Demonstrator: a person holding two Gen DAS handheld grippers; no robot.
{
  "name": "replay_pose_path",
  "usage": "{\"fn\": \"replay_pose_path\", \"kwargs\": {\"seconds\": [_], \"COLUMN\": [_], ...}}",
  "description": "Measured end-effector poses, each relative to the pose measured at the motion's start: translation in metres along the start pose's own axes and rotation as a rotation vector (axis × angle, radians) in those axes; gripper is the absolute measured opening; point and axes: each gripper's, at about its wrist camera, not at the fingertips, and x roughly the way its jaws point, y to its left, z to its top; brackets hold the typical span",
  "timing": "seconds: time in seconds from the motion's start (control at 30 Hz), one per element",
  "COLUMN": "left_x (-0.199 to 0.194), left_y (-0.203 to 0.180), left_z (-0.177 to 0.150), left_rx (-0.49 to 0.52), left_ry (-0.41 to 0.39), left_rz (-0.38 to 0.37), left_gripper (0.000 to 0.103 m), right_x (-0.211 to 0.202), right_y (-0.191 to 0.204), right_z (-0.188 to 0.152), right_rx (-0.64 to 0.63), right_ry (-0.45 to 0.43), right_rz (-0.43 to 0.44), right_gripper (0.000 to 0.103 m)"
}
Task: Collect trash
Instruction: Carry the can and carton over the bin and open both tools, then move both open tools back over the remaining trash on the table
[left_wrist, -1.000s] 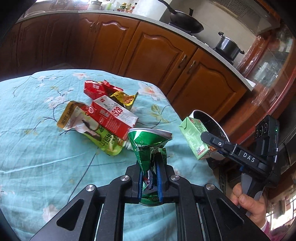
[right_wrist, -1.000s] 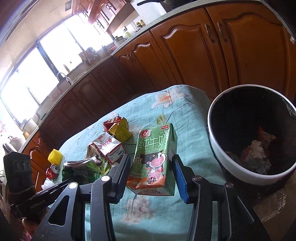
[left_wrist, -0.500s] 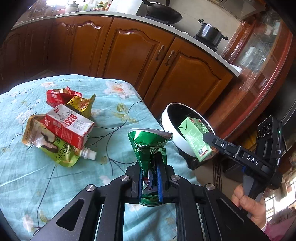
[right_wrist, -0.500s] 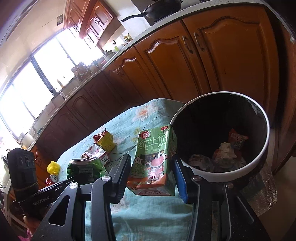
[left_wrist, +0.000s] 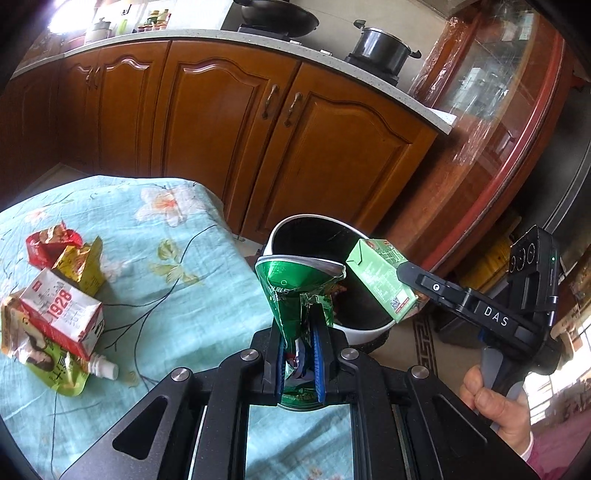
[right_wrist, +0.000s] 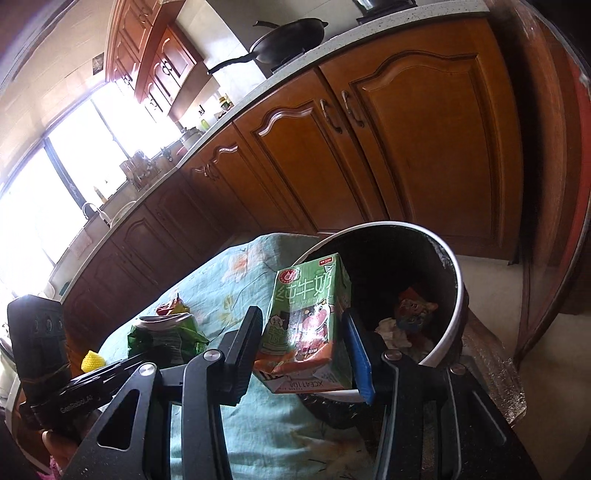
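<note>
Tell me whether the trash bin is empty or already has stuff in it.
Not empty. The right wrist view shows crumpled white paper and a reddish wrapper at the bottom of the trash bin, under the milk carton held in the right gripper.

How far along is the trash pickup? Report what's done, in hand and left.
Done: the bin already holds a few scraps. In hand: the left gripper clamps a crushed green can; the right gripper carries a green milk carton over the bin. Left on the table: red carton, green pouch, red and yellow wrappers.
</note>
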Motion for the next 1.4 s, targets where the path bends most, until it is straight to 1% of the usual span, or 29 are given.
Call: {"fn": "replay_pose_path", "kwargs": {"seconds": [0.2,0.23,0.3,0.37,0.43,0.53,0.57,0.6,0.63,0.67,0.7,0.77,0.9,1.03,1.2,1.4], "left_x": [0.029,0.035,0.049,0.065,0.083,0.107,0.115,0.122,0.127,0.129,0.130,0.131,0.117,0.095,0.066,0.024], "left_y": [-0.013,-0.014,-0.019,-0.024,-0.027,-0.032,-0.033,-0.033,-0.033,-0.033,-0.033,-0.033,-0.025,-0.016,-0.001,0.020], "left_z": [0.023,0.028,0.036,0.045,0.052,0.058,0.060,0.060,0.061,0.060,0.062,0.062,0.052,0.040,0.016,-0.011], "left_rx": [0.033,0.038,0.052,0.067,0.073,0.095,0.096,0.091,0.085,0.082,0.082,0.084,0.069,0.032,-0.016,-0.070], "left_ry": [0.009,0.013,0.022,0.029,0.044,0.080,0.104,0.128,0.137,0.134,0.126,0.114,0.093,0.057,0.023,0.000], "left_rz": [-0.013,-0.013,-0.016,-0.007,0.001,0.032,0.048,0.052,0.048,0.044,0.043,0.047,0.042,0.044,0.059,0.085], "left_gripper": [0.010,0.010,0.010,0.010,0.010,0.010,0.013,0.022,0.033,0.038,0.045,0.047,0.048,0.051,0.053,0.054], "right_x": [0.004,0.006,0.013,0.021,0.031,0.039,0.041,0.041,0.042,0.041,0.040,0.038,0.035,0.029,0.025,0.027], "right_y": [-0.015,-0.017,-0.024,-0.030,-0.036,-0.043,-0.044,-0.045,-0.047,-0.048,-0.049,-0.048,-0.044,-0.033,-0.014,0.013], "right_z": [0.012,0.014,0.017,0.018,0.018,0.017,0.017,0.017,0.017,0.016,0.015,0.014,0.013,0.009,-0.001,-0.018], "right_rx": [0.008,0.007,0.024,0.014,0.022,0.027,0.031,0.031,0.031,0.033,0.033,0.030,0.024,0.013,-0.010,-0.046], "right_ry": [-0.009,-0.006,0.015,0.028,0.049,0.063,0.065,0.064,0.063,0.061,0.060,0.056,0.049,0.041,0.041,0.068], "right_rz": [-0.033,-0.039,-0.038,-0.069,-0.074,-0.088,-0.087,-0.090,-0.091,-0.091,-0.091,-0.093,-0.086,-0.067,-0.024,0.029], "right_gripper": [0.044,0.004,0.002,0.002,0.001,0.000,0.000,0.000,0.000,0.000,0.000,0.000,0.000,0.000,0.000,0.001]}}
